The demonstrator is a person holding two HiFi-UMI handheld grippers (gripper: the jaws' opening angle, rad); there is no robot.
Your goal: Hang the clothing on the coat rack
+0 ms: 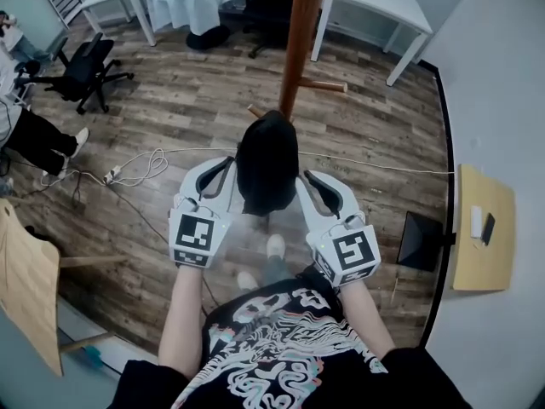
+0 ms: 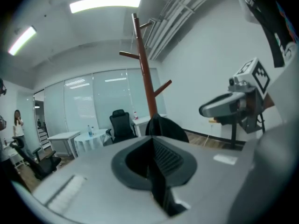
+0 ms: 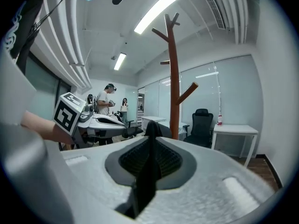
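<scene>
At centre left of the head view, the left gripper (image 1: 223, 177) has its jaws closed tight on one edge of the black clothing (image 1: 266, 164). The clothing hangs in mid-frame, under the coat rack (image 1: 300, 41). At centre right, the right gripper (image 1: 313, 190) pinches the other edge.

Coat rack pole (image 1: 300, 32) rises directly beyond the black clothing (image 1: 266, 164), its lower pegs (image 1: 324, 85) jutting right and toward the viewer. Open wooden floor (image 1: 187, 100) lies either side of the pole. A cable (image 1: 145, 164) trails across it at left. Office chair (image 1: 85, 71) and tables (image 1: 375, 2) stand well apart.
</scene>
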